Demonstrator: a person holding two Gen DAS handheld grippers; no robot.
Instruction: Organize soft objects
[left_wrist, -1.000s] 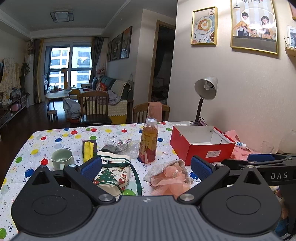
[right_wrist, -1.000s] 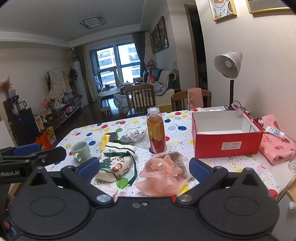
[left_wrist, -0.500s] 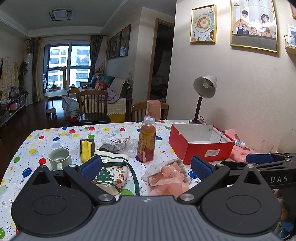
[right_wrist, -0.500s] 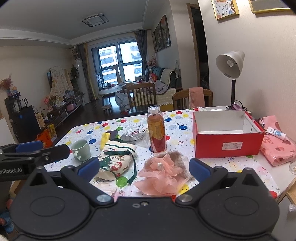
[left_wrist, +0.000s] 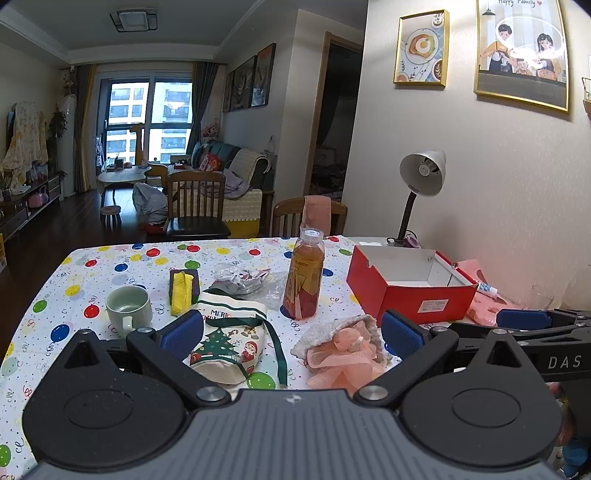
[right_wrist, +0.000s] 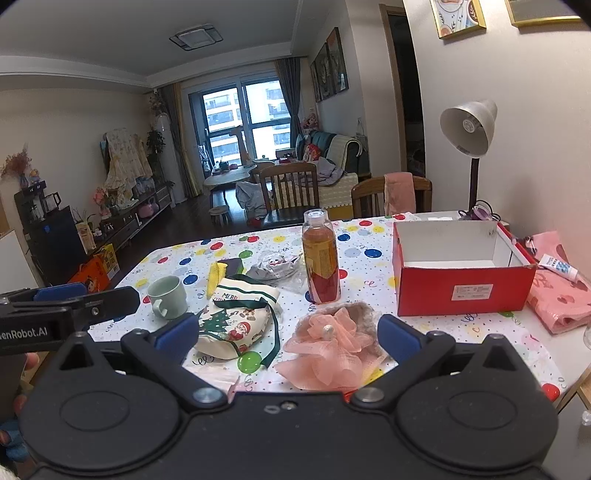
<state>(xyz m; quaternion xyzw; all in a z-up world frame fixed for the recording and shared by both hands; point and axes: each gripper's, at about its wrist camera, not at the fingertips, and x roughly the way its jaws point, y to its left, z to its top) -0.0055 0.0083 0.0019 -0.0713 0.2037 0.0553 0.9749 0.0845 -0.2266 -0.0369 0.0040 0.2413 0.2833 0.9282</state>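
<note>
A pink ruffled soft toy (left_wrist: 341, 354) (right_wrist: 325, 345) lies on the polka-dot tablecloth near the front edge. Left of it rests a Christmas-print fabric pouch (left_wrist: 229, 341) (right_wrist: 236, 317) with green straps. An open red shoebox (left_wrist: 412, 284) (right_wrist: 461, 273) stands empty at the right. Both grippers hover low over the near table edge, short of the objects. My left gripper (left_wrist: 291, 332) is open and empty, with the pouch and toy seen between its blue pads. My right gripper (right_wrist: 288, 332) is open too, the pink toy between its pads; it touches nothing.
A tea bottle (left_wrist: 304, 275) stands mid-table behind the toy. A green mug (left_wrist: 127, 308), a yellow cloth on a dark sponge (left_wrist: 181, 290) and a crumpled plastic wrapper (left_wrist: 243, 278) lie behind the pouch. A desk lamp (right_wrist: 472, 147), pink bag (right_wrist: 559, 291) and tube sit right.
Both views have shifted slightly; the table objects sit a little lower and nearer in frame. Nothing on the table has moved, and both grippers stay open.
</note>
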